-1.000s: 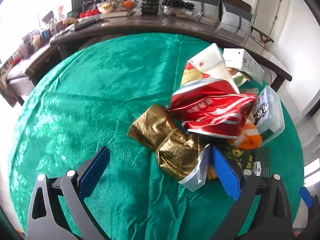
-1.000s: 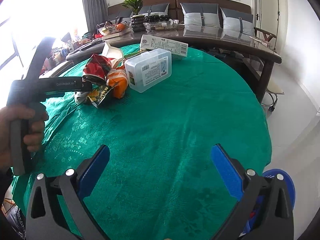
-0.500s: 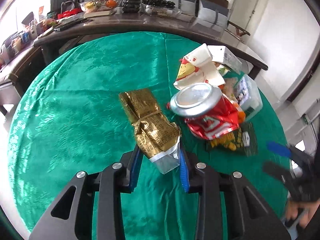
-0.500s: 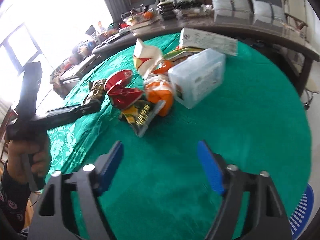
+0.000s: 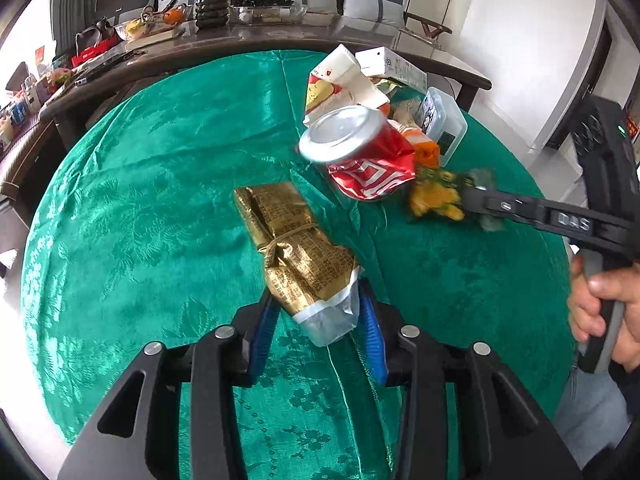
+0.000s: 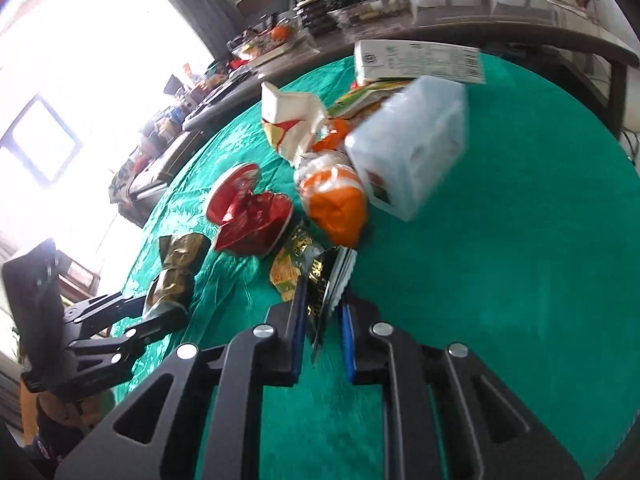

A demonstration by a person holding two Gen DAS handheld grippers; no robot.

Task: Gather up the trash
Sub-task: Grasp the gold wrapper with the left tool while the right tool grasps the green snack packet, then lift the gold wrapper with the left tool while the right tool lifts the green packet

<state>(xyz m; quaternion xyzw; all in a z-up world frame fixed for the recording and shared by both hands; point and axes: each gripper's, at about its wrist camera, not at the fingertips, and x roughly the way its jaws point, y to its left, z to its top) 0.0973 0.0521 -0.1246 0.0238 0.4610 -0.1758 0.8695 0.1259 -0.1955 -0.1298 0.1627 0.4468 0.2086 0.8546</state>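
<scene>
A gold snack bag lies on the green tablecloth. Its silver end sits between the blue pads of my left gripper, which touch it on both sides while the jaws are opening slightly. My right gripper is shut on a black-and-yellow wrapper at the near edge of the trash pile. In the left wrist view that right gripper comes in from the right, held by a hand. A crumpled red bag with a silver lining lies between the two items.
The pile also holds an orange bag, a clear plastic box, a white and red carton and a white box. A long dark table crowded with items curves behind the round table.
Both grippers went from wide open to closed: the left around the gold bag's silver end, the right onto the black-and-yellow wrapper after moving up to the pile.
</scene>
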